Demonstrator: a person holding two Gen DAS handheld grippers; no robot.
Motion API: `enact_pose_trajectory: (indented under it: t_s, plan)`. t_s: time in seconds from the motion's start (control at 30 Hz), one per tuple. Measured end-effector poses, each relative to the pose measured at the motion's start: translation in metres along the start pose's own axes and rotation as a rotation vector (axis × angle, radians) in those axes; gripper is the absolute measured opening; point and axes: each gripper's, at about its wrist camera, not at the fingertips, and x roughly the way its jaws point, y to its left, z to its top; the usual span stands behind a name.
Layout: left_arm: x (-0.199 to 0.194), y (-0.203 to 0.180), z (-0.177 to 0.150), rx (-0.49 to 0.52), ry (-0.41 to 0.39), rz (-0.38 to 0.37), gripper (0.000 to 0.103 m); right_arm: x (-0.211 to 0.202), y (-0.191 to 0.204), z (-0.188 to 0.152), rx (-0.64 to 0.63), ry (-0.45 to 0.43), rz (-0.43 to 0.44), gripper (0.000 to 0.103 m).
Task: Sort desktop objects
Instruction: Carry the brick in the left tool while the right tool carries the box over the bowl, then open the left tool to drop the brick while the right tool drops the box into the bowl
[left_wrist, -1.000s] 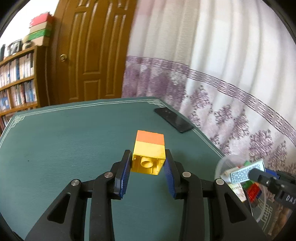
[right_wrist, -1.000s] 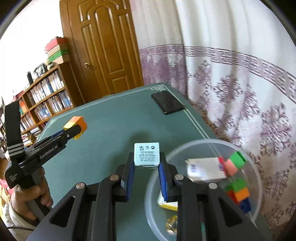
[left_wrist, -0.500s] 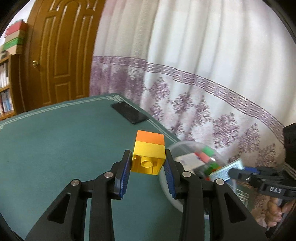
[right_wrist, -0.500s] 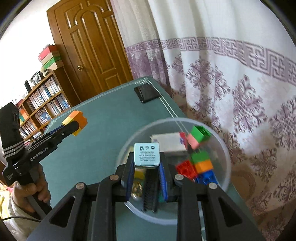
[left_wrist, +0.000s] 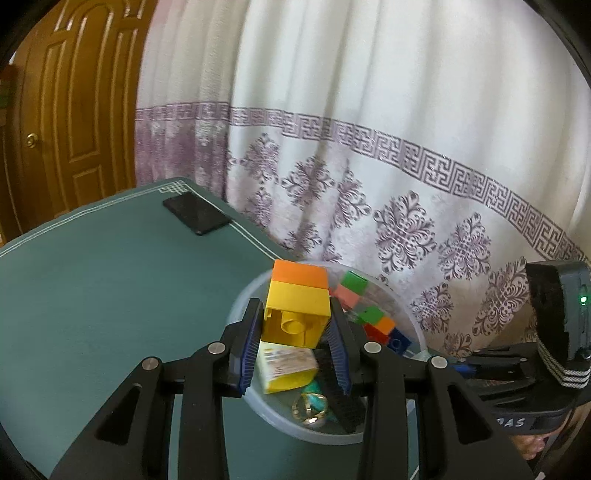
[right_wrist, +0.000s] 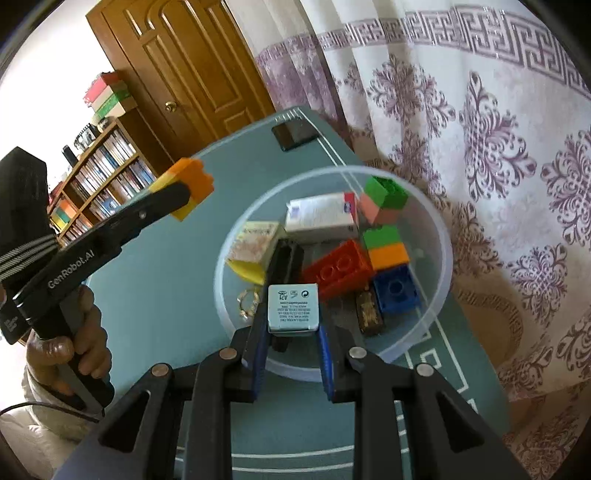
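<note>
Plastic, hard and slick, the yellow-and-orange brick stack sits clamped in the left hand-held gripper over the clear round tub on the green-covered desk, while the right hand-held gripper pinches a small pale printed box above that tub's near rim. Both loads hang close together over one crowded tub, so I judge they could knock each other on release, or a smooth brick could bounce off the studded blocks inside and skip out over the low wall.
</note>
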Motion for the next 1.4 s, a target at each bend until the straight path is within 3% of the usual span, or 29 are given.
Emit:
enact_pose_trajectory:
  t_s: [0.27, 0.53, 0.63, 0.7, 0.8, 0.93, 1.17, 1.4]
  plan:
    - [0.031, -0.026, 0.005, 0.036, 0.053, -0.008, 0.037, 0.017, -0.021, 0.003, 0.033, 0.042, -0.01, 0.028]
    - [0.059, -0.041, 0.002, 0.056, 0.109, -0.012, 0.038, 0.024, -0.027, 0.005, -0.001, -0.001, -0.058, 0.03]
    - [0.068, -0.046, 0.0, 0.056, 0.127, -0.011, 0.038, 0.021, -0.026, 0.004, -0.029, -0.049, -0.107, 0.043]
    - [0.074, -0.047, -0.001, 0.05, 0.135, 0.002, 0.038, 0.017, -0.024, 0.003, -0.054, -0.081, -0.133, 0.059]
    - [0.079, -0.047, -0.002, 0.035, 0.15, 0.016, 0.038, 0.011, -0.021, 0.001, -0.091, -0.123, -0.152, 0.07]
    - [0.078, -0.048, -0.001, 0.039, 0.138, 0.061, 0.065, 0.004, -0.02, -0.003, -0.113, -0.152, -0.176, 0.077]
    - [0.066, -0.05, 0.0, 0.074, 0.096, 0.124, 0.067, -0.005, -0.034, -0.008, -0.058, -0.168, -0.179, 0.081]
    - [0.047, -0.052, 0.0, 0.069, 0.043, 0.171, 0.081, -0.013, -0.024, -0.014, -0.09, -0.197, -0.21, 0.084]
